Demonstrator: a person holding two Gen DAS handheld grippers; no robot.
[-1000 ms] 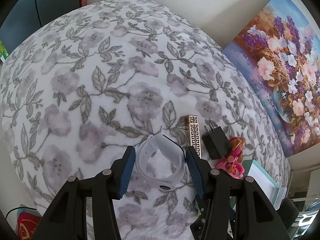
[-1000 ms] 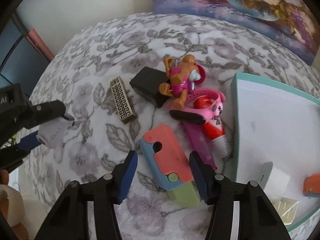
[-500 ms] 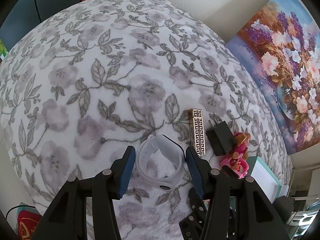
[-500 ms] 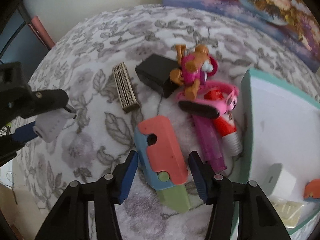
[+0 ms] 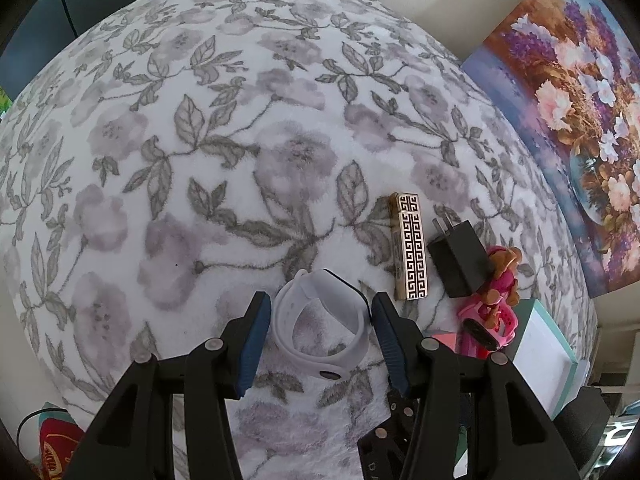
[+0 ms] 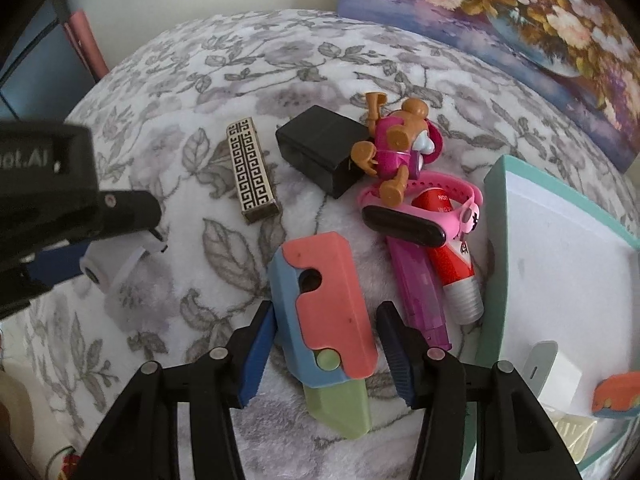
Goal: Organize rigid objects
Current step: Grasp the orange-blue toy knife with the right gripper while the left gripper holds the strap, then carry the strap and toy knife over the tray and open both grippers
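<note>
My left gripper is open around a white wristband lying on the floral blanket; the fingers stand either side of it, apart from it. My right gripper is open around a coral, blue and green toy knife, the jaws close to its sides. The left gripper and the band also show at the left of the right wrist view. A teal-edged white tray holds a white block and a coral piece.
A patterned lighter, a black charger, a toy figure, a pink band, a red tube and a purple stick lie beside the tray. A flower painting leans at the back.
Both grippers have moved forward and lower over their objects. The toy knife now sits deeper between the right jaws. Nothing has been taken hold of.
</note>
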